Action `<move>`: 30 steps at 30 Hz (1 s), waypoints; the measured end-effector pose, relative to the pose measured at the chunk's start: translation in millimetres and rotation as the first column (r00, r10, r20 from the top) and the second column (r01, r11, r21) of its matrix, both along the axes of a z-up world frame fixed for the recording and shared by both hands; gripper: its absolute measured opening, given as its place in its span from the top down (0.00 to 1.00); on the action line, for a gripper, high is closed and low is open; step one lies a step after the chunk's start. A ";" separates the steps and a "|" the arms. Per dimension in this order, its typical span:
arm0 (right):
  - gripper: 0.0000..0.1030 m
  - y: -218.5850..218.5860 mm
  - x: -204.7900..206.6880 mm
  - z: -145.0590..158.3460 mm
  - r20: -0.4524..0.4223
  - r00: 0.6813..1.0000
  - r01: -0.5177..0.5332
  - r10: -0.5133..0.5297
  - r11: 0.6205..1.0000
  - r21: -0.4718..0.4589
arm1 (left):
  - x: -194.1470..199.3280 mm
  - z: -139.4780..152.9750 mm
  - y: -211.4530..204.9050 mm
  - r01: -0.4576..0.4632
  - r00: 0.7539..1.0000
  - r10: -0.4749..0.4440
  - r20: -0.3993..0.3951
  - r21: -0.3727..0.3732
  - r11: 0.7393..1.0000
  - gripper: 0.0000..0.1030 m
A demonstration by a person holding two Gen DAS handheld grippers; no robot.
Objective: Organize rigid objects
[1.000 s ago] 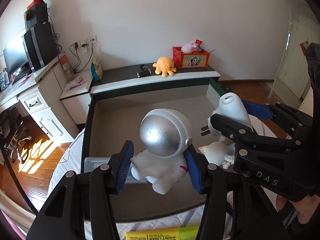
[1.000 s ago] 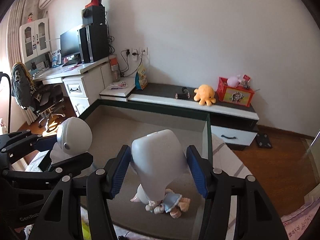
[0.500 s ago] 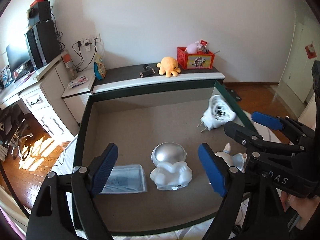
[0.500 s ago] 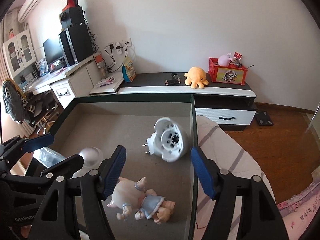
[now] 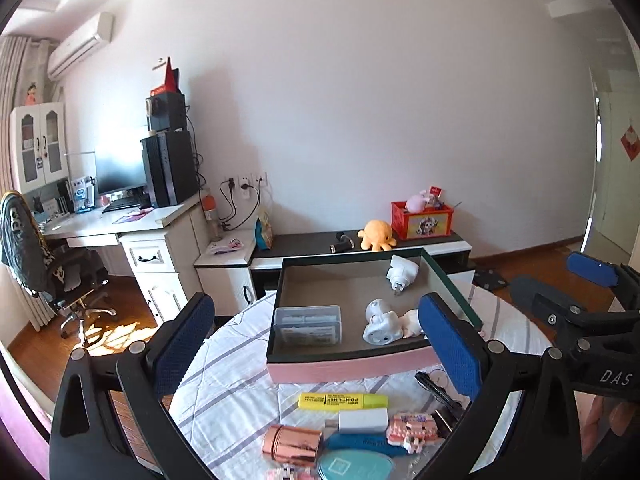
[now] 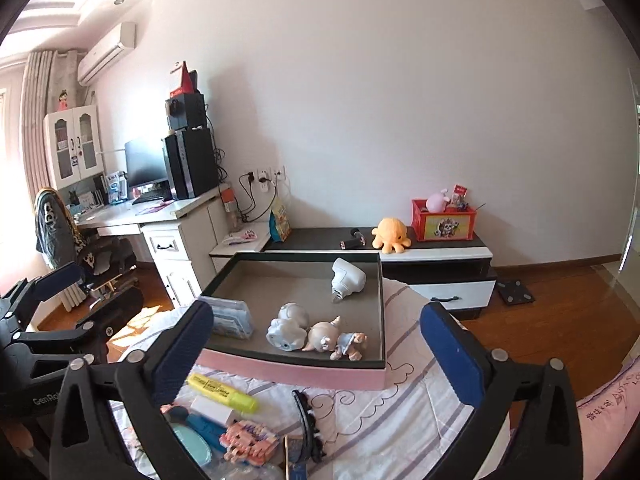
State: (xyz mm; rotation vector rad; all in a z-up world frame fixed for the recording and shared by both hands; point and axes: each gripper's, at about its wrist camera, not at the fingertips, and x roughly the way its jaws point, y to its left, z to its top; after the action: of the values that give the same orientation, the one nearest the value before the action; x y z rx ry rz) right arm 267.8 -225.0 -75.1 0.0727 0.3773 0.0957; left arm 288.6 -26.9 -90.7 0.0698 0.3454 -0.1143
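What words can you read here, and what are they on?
"POINT LINER": yellow highlighter
"DAS": right gripper's body, seen from the left wrist
"GenRo", cut off: left gripper's body, seen from the right wrist
Red box, clear case, pink cloth: unreadable

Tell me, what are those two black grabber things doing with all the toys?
A person is tidying small things into a pink tray on the bed. The left gripper and right gripper both hang above the bed, jaws opening, nothing between them. In the tray lie an astronaut figure, a little doll, a white plug-in gadget and a clear plastic case. A yellow highlighter and other bits are not yet in the tray.
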 end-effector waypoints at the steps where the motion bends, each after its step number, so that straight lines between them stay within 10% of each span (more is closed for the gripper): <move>1: 0.00 3.4 -10.7 4.1 0.008 1.000 0.005 -0.004 1.000 -0.010 | -12.2 2.8 5.8 0.000 1.000 0.000 0.008 -0.009 1.000 0.00; 14: 0.00 26.7 -128.9 18.4 0.096 0.995 0.027 -0.023 0.999 -0.041 | -143.8 19.2 31.5 -0.052 0.992 0.056 0.114 -0.039 0.998 0.00; 30: 0.00 28.5 -180.0 31.2 0.142 0.989 0.035 -0.029 0.999 -0.039 | -193.8 32.6 29.0 -0.075 0.980 0.079 0.182 -0.030 0.997 0.00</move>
State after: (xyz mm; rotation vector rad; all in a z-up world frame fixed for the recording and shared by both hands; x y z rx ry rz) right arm 87.7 -196.6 -43.9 0.0303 0.2365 0.0607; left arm 94.8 2.2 -58.1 0.0434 0.1622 -0.0350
